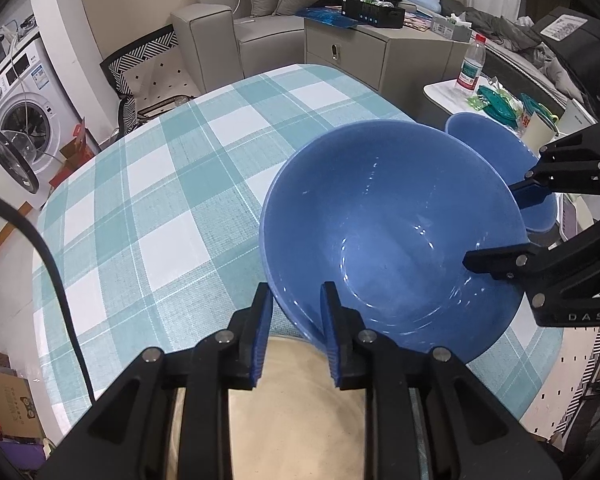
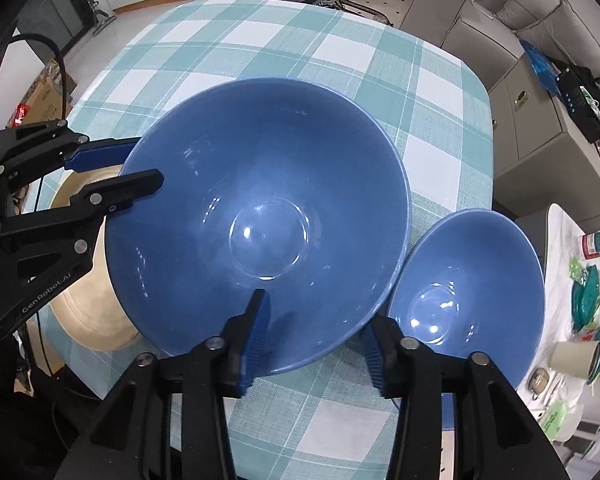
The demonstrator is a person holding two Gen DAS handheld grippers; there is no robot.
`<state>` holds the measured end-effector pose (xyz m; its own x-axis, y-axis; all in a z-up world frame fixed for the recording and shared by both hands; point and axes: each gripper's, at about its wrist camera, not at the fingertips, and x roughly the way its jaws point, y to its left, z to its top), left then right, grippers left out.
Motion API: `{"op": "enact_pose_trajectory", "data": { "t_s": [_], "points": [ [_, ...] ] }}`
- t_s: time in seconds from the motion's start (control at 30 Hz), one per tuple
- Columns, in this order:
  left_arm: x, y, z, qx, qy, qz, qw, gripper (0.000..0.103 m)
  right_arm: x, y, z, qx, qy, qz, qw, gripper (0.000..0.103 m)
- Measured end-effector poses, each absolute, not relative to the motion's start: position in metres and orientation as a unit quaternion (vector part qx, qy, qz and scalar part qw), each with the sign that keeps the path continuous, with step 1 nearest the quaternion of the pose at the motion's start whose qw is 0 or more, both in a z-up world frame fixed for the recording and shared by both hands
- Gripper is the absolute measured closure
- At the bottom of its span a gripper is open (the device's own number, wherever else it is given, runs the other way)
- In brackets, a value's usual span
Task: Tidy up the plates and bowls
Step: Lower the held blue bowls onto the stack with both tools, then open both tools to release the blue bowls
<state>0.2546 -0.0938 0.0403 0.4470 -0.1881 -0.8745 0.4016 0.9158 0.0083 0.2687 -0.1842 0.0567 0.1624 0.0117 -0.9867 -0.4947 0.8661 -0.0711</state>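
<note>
A large blue bowl (image 1: 392, 236) (image 2: 260, 216) sits on the checked tablecloth, partly over a cream plate (image 2: 84, 312) (image 1: 296, 408). A smaller blue bowl (image 2: 468, 292) (image 1: 496, 148) stands just to its right. My left gripper (image 1: 296, 308) straddles the big bowl's near rim, one finger inside and one outside, jaws a little apart; it also shows in the right wrist view (image 2: 140, 162). My right gripper (image 2: 316, 328) is open around the bowl's opposite rim, one finger inside, one outside between the two bowls; it also shows in the left wrist view (image 1: 496, 224).
The table (image 1: 148, 184) (image 2: 284, 40) has a teal and white checked cloth. A side table (image 1: 444, 92) to the right holds a water bottle (image 1: 471, 65), teal dishes and cups. A sofa, cabinet and washing machine stand beyond.
</note>
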Motion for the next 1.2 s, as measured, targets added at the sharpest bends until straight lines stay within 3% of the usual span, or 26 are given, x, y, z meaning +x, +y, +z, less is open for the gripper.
{"op": "enact_pose_trajectory", "data": {
  "t_s": [0.73, 0.97, 1.2],
  "points": [
    [0.252, -0.089, 0.044, 0.099, 0.488, -0.179, 0.848, 0.071, 0.263, -0.193, 0.056, -0.183, 0.617, 0.169, 0.747, 0.043],
    [0.248, -0.092, 0.054, 0.096, 0.47, -0.192, 0.856, 0.053, 0.263, -0.198, 0.064, -0.161, 0.603, 0.175, 0.761, 0.034],
    [0.248, -0.094, 0.06, 0.091, 0.464, -0.193, 0.859, 0.051, 0.262, -0.199, 0.068, -0.147, 0.592, 0.183, 0.771, 0.028]
  ]
}}
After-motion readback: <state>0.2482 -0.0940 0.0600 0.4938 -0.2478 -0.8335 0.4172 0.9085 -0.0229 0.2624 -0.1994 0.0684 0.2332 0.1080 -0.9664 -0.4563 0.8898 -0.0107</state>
